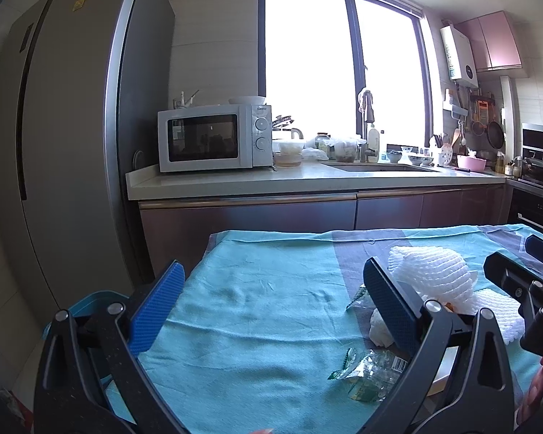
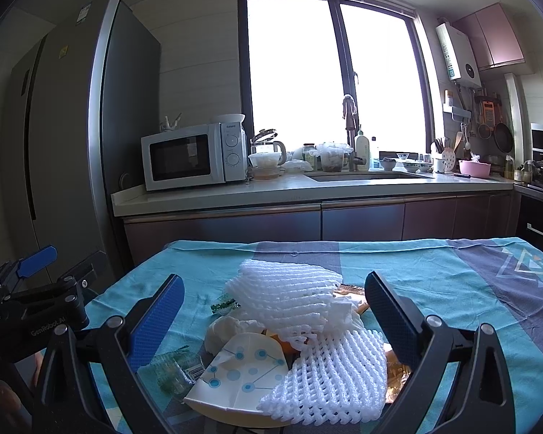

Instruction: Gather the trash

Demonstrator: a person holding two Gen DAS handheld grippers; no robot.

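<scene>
Inspection finds the trash heaped on the teal and grey-striped tablecloth [image 2: 434,275], nothing yet collected. The landmark is the upper white foam mesh fruit sleeve [image 2: 286,296]; a second white foam mesh sleeve [image 2: 329,379] lies just in front of it, touching. Left of that second sleeve sits a flattened white paper cup printed with blue dots [image 2: 239,369], a crumpled white tissue [image 2: 224,325] behind the cup, and a clear crinkled plastic wrapper with green print [image 2: 173,369] further left. The right gripper [image 2: 275,322] hangs over the heap, jaws spread wide and holding nothing. The left gripper [image 1: 271,307] is likewise spread and empty, positioned left of the upper sleeve above bare cloth. Judgement: the approach step is in hand; the next move calls for lowering one gripper onto a single item, most readily a foam sleeve, which should compress and may drag neighbours. A blue plastic container [image 1: 94,300], possibly the bin, shows only as a rim beyond the cloth's left edge. Orange-brown scraps under the sleeves cannot be identified, and the heap's near edge is cut off by the gripper frames.
</scene>
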